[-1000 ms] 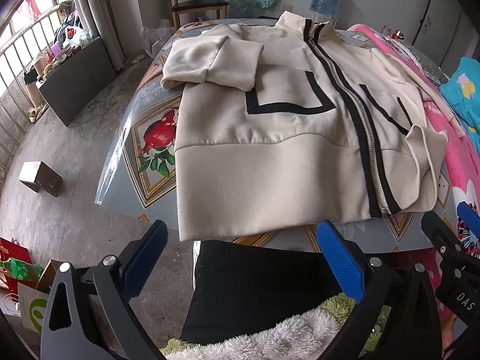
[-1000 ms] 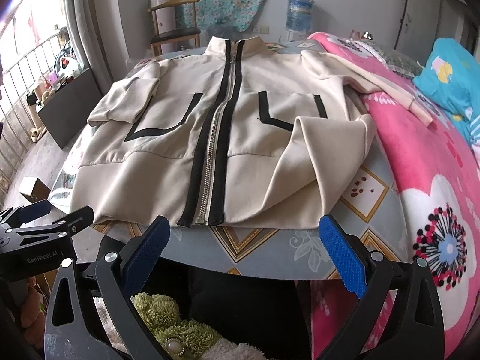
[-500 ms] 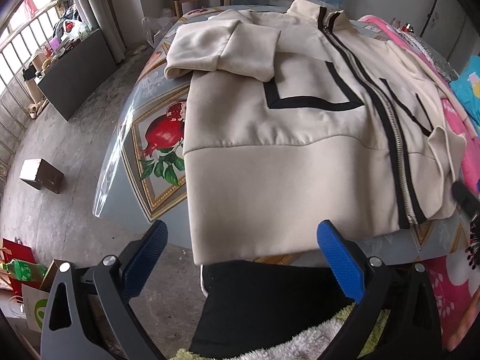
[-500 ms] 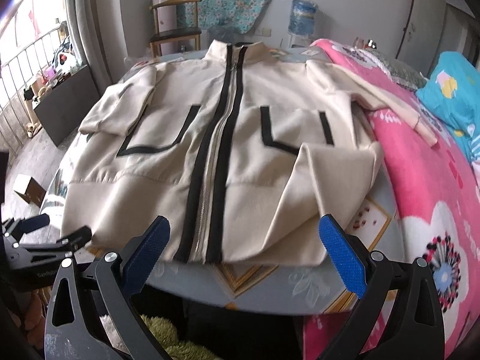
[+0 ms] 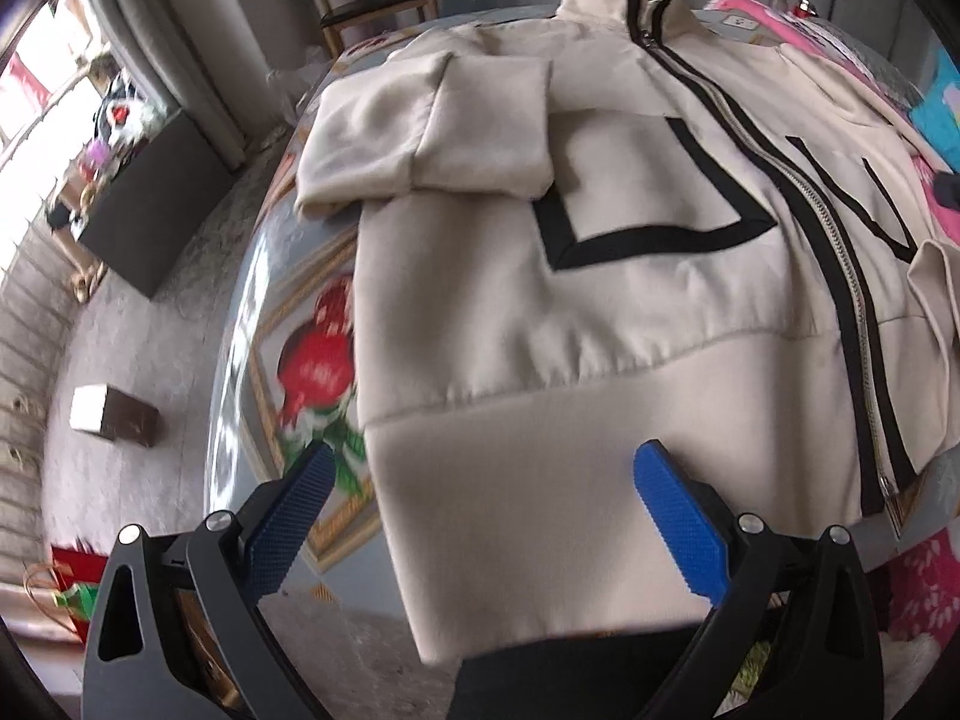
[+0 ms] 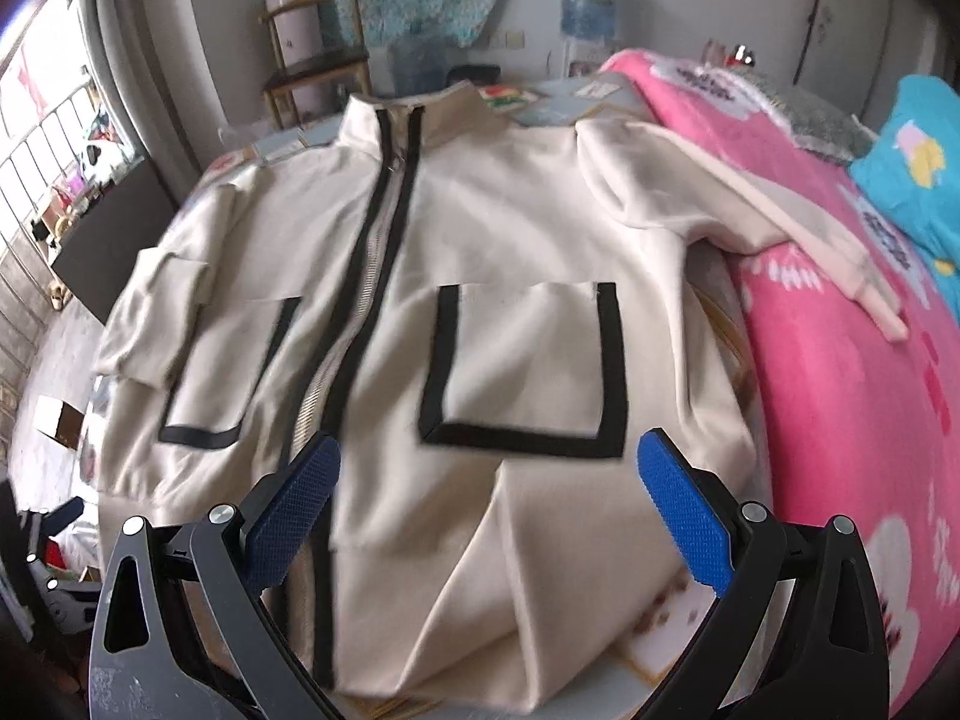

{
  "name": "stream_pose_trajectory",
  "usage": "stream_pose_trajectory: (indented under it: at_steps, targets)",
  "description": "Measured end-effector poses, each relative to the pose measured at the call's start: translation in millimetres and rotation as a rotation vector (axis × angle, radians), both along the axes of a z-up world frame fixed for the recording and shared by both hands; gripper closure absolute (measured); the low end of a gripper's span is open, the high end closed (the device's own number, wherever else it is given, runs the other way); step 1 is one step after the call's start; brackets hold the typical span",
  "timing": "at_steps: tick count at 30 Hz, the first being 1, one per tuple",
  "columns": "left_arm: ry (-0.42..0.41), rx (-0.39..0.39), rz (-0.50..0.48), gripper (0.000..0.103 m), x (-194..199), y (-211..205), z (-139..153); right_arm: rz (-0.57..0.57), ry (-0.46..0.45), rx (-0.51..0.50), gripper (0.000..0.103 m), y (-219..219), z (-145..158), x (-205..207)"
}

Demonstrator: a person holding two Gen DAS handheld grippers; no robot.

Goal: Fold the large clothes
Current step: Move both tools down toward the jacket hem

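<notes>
We hold our left gripper [image 5: 480,516] and right gripper [image 6: 489,513] wide apart, gripping nothing. Both hover over the hem of the cream zip-up jacket with black trim [image 5: 600,312], spread on the fruit-patterned desk [image 5: 288,324]; its folded sleeve [image 5: 432,138] lies at 11 o'clock.

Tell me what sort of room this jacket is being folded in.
Most likely a bedroom or living space in a home. The cream jacket lies on a table with a printed cover beside a bed with a pink floral blanket, and a wooden chair and water bottle stand by the far wall.
</notes>
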State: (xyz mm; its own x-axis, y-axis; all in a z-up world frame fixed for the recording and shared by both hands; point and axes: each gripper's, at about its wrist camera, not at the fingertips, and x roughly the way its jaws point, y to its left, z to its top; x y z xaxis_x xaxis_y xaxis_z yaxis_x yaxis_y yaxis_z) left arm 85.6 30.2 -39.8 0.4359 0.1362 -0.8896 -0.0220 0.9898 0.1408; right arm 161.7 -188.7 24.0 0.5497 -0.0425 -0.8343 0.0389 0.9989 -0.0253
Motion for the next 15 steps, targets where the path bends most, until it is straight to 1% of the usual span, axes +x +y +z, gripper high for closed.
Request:
stream_pose_trajectory:
  at_steps: [4, 7, 8, 11, 15]
  targets:
    - [-0.019, 0.016, -0.035, 0.005, 14, -4, 0, 0.01, 0.073, -0.071, 0.007, -10, -18, 23]
    - [-0.017, 0.013, -0.048, 0.005, 20, -5, -3, 0.045, 0.131, -0.128, 0.007, -11, -32, 22]
    - [-0.017, 0.011, -0.054, 0.005, 21, -6, -3, 0.053, 0.144, -0.132, 0.007, -12, -35, 20]
    - [-0.017, 0.004, -0.069, 0.005, 21, -5, -4, 0.074, 0.17, -0.177, 0.007, -16, -40, -3]
    - [-0.014, -0.039, -0.077, 0.005, 21, 1, -5, 0.046, 0.205, -0.194, 0.007, -32, -40, -44]
